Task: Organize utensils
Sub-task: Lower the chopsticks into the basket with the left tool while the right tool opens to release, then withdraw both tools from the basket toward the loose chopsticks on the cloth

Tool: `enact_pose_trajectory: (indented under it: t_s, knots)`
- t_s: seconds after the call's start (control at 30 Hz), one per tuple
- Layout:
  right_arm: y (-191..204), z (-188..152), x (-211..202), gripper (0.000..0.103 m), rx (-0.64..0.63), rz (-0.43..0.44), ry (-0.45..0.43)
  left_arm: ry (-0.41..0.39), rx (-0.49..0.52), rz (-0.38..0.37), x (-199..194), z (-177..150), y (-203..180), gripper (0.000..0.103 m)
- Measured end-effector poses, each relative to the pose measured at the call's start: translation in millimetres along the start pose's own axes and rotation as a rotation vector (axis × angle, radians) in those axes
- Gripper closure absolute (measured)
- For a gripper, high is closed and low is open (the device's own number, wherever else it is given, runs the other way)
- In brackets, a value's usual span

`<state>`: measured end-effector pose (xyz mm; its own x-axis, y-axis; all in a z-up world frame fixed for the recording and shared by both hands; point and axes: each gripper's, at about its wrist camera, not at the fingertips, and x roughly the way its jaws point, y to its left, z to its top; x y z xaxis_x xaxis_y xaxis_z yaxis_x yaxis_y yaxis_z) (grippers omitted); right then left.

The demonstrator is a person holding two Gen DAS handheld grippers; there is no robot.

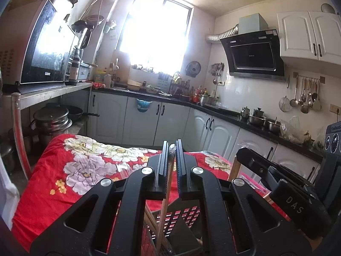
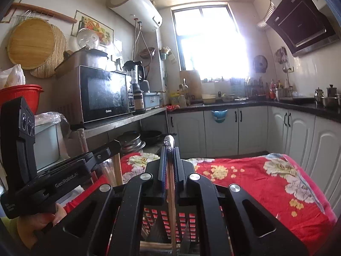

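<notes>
My left gripper is shut on a wooden chopstick with a silver patterned cap, held upright over a black perforated utensil basket on the red floral tablecloth. My right gripper is shut on another wooden chopstick with a silver cap, also upright over the same basket. The basket holds other wooden utensils. The right gripper's body shows at the right of the left wrist view; the left gripper's body shows at the left of the right wrist view.
The table under the red floral cloth stands in a kitchen. A metal shelf with a microwave stands to the left. White cabinets and a dark counter run along the back and right.
</notes>
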<state>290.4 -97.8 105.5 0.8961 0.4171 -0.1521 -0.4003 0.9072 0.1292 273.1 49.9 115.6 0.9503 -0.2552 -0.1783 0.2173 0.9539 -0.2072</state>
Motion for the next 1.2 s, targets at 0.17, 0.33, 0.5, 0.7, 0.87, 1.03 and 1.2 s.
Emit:
enact_pose_trajectory:
  t_s: [0.17, 0.33, 0.5, 0.7, 0.87, 1.03, 1.2]
  knots:
    - [-3, -4, -10, 0.096, 0.017, 0.01, 0.01, 0.01, -0.012, 0.0, -3, -3, 2, 0.1]
    - [-6, -6, -20, 0.093, 0.036, 0.001, 0.024, 0.026, -0.016, 0.025, -6, -4, 4, 0.1]
    - [-10, -10, -29, 0.092, 0.052, -0.009, 0.04, 0.046, -0.03, 0.041, -12, -8, 6, 0.096]
    - [-10, -13, -41, 0.087, 0.055, -0.018, 0.055, 0.074, -0.052, 0.047, -22, -13, 11, 0.086]
    - [-9, -16, -51, 0.082, 0.049, -0.026, 0.065, 0.104, -0.061, 0.045, -29, -17, 12, 0.078]
    - [-8, -19, -60, 0.076, 0.045, -0.034, 0.084, 0.118, -0.066, 0.042, -39, -22, 10, 0.069]
    - [-9, -22, -68, 0.071, 0.043, -0.047, 0.096, 0.148, -0.089, 0.04, -50, -28, 12, 0.057]
